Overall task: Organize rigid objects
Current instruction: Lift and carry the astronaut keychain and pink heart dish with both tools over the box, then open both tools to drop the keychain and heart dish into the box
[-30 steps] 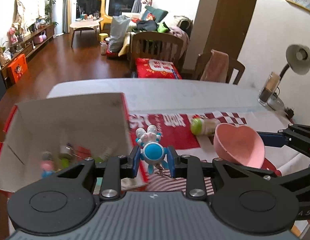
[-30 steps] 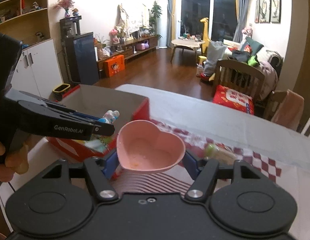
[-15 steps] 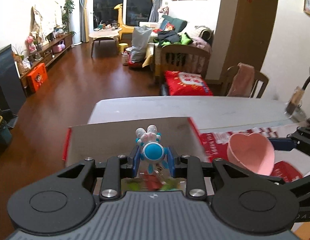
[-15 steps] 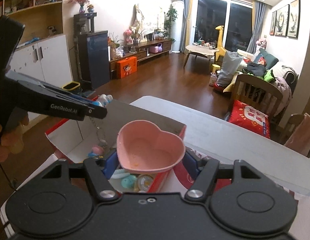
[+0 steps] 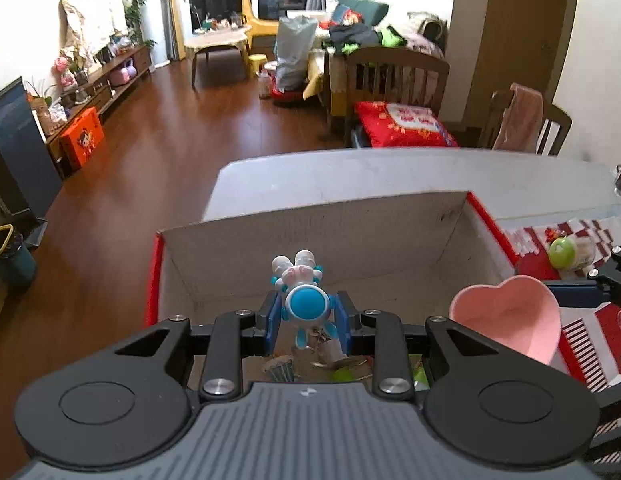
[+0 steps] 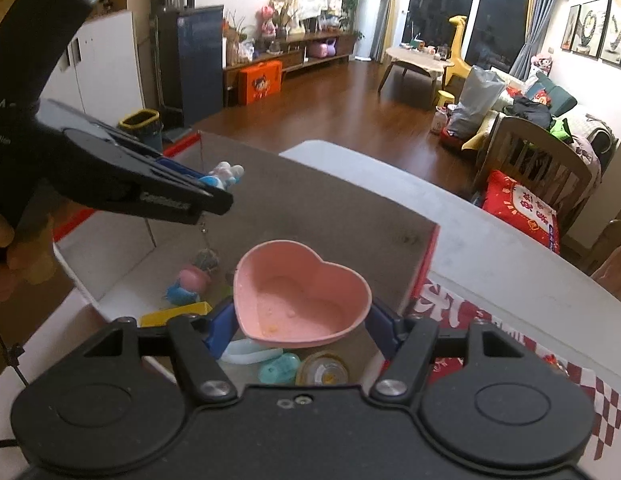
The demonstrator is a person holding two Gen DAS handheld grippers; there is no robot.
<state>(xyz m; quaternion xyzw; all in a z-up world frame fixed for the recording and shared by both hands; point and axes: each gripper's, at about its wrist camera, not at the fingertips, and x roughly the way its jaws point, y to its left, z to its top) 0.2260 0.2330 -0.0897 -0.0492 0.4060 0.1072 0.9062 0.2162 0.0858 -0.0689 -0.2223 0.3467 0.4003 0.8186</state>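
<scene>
Toy figure (image 5: 303, 300), blue and white, was clamped between the closed fingers of the left gripper (image 5: 306, 316), above the open cardboard box (image 5: 330, 232) on the surface (image 5: 350, 172). Pink heart-shaped bowl (image 6: 300, 294) was held by the right gripper (image 6: 302, 320), fingers closed on its sides, over small toys in the box's near right part.

My left gripper (image 5: 307, 314) is clamped tight, its blue pads pressing in from both sides. My right gripper (image 6: 300, 326) is closed wider, fingers (image 6: 220, 330) splayed, level and just to the left one's right, both held aloft.
</scene>
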